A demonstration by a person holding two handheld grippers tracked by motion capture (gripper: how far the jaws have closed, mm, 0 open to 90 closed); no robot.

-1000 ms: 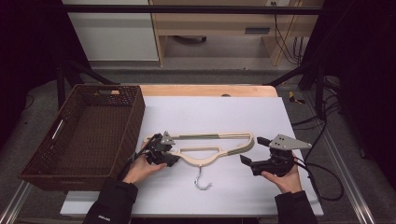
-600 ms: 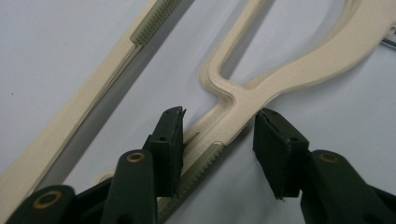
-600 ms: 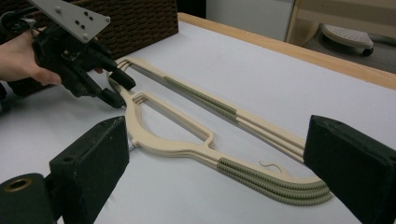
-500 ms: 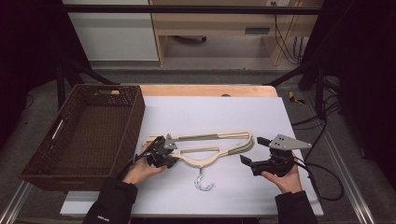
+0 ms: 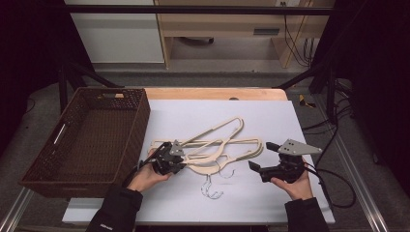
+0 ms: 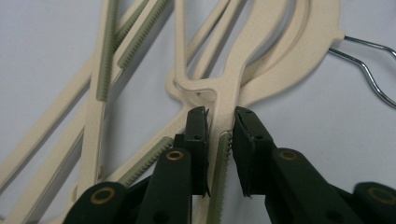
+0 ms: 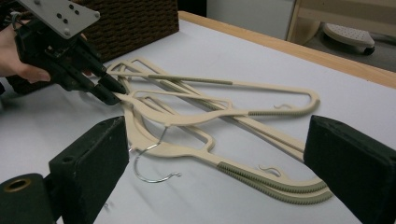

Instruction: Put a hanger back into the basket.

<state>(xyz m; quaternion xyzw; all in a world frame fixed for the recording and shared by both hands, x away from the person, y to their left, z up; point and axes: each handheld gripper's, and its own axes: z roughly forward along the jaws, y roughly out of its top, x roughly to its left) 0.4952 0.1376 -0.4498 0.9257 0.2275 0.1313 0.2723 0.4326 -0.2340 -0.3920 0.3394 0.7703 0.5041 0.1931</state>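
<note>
Several cream plastic hangers [image 5: 212, 154] with metal hooks [image 5: 212, 186] lie in a fanned pile on the white table top. My left gripper [image 5: 176, 157] sits at the pile's left end. Its jaws have just been closing and now pinch the thin arm of one hanger [image 6: 224, 107] between the pads. That same grip shows in the right gripper view, with the left gripper [image 7: 112, 91] at the hangers' [image 7: 210, 116] near tip. My right gripper [image 5: 260, 155] rests to the right of the pile, open, with nothing between its wide jaws [image 7: 215, 177].
A dark brown wicker basket [image 5: 140, 121] stands at the table's left, close behind my left hand, and its wall [image 7: 140, 18] also shows in the right gripper view. A wooden strip [image 5: 217, 93] runs along the table's far edge. Cables trail from the right gripper.
My left gripper's jaws have closed onto a hanger arm. The neat stack has fanned out: one hanger's far end has swung toward the back. The right gripper has stayed put.
</note>
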